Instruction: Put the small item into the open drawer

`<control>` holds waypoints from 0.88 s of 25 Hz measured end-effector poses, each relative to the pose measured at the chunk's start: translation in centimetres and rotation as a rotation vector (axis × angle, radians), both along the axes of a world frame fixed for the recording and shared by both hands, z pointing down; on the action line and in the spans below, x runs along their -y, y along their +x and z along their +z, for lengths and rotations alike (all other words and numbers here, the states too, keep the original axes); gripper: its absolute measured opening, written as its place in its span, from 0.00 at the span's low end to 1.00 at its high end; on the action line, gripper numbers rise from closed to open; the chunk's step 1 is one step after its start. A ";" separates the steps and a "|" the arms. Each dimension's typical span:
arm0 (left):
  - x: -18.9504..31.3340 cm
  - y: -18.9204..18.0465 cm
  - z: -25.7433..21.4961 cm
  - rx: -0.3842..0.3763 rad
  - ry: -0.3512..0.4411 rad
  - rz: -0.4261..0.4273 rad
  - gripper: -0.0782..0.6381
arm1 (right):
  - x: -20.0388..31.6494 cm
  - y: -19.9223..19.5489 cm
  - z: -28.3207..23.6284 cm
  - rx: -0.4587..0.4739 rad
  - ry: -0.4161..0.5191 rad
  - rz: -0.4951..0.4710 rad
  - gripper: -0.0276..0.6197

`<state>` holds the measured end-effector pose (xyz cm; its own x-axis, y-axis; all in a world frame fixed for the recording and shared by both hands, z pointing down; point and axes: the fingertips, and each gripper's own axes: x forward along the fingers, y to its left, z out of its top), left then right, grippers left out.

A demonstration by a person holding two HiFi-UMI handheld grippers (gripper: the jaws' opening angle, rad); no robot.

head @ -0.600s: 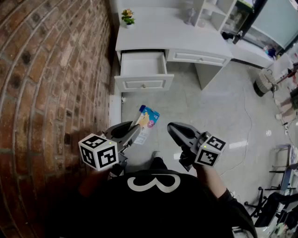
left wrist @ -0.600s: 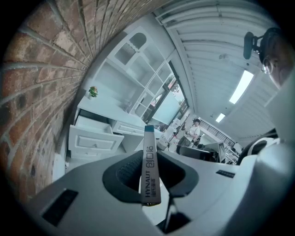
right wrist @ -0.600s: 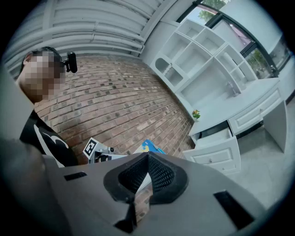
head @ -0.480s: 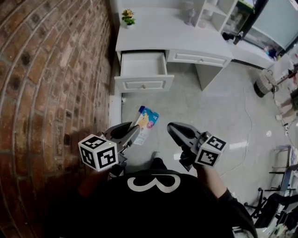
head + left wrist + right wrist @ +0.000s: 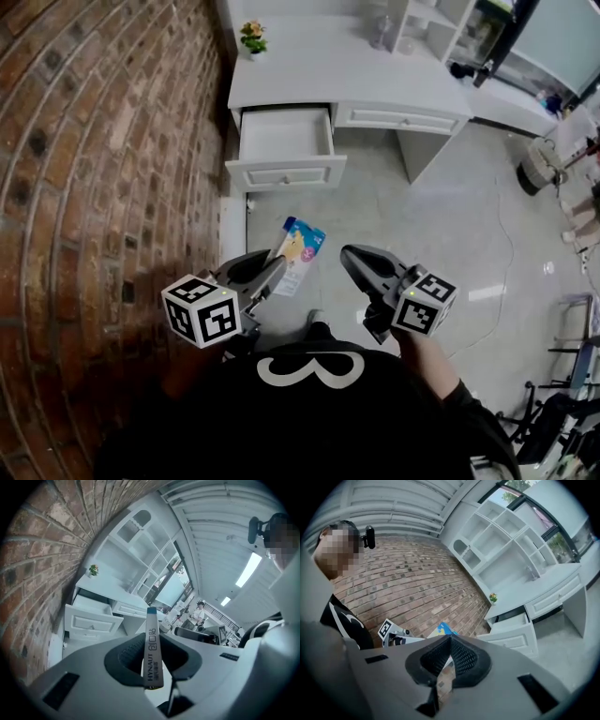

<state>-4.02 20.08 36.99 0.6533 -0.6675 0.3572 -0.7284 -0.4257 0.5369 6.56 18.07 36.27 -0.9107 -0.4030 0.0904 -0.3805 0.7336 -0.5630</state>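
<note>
A small flat box (image 5: 300, 244) with blue and white print sticks out ahead of my left gripper (image 5: 272, 270), which is shut on it. In the left gripper view the box (image 5: 153, 653) stands edge-on between the jaws, its narrow side upright. The open white drawer (image 5: 284, 133) juts from the left end of the white desk (image 5: 375, 70), some way ahead across the floor; it also shows as the drawer (image 5: 89, 612) and the drawer (image 5: 512, 629). My right gripper (image 5: 350, 256) hangs beside the left one, shut with nothing in it.
A brick wall (image 5: 103, 187) runs along the left, close to my left gripper. A small potted plant (image 5: 251, 36) stands on the desk's far left corner. White shelves (image 5: 431, 28) rise behind the desk. A cable (image 5: 502, 234) lies on the grey floor at right, near chair bases (image 5: 553, 412).
The head view has shifted slightly, so the desk and drawer sit a little higher in the picture. Both grippers keep their pose and the left one keeps its hold on the box.
</note>
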 end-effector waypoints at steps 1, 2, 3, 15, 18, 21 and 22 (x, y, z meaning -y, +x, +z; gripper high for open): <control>0.2 0.2 0.0 0.002 -0.002 -0.001 0.23 | 0.4 0.3 0.0 0.009 -0.005 0.001 0.06; 0.5 0.5 -0.1 0.007 -0.002 -0.001 0.23 | 0.7 0.6 -0.1 0.018 -0.009 0.003 0.06; 0.8 0.7 -0.1 0.011 -0.002 -0.001 0.23 | 1.1 0.9 -0.2 0.024 -0.012 0.004 0.06; 5.0 5.3 -3.0 0.017 0.091 -0.003 0.23 | 5.0 6.1 -2.6 0.061 0.042 0.010 0.06; 5.6 6.1 -3.2 0.011 0.110 -0.005 0.23 | 5.5 7.0 -3.2 0.049 0.077 0.010 0.06; 6.3 6.7 -3.3 0.010 0.119 -0.005 0.23 | 6.0 8.0 -3.4 0.045 0.083 0.023 0.06; 6.5 6.8 -3.4 0.009 0.119 -0.004 0.23 | 6.1 8.2 -3.3 0.043 0.079 0.028 0.06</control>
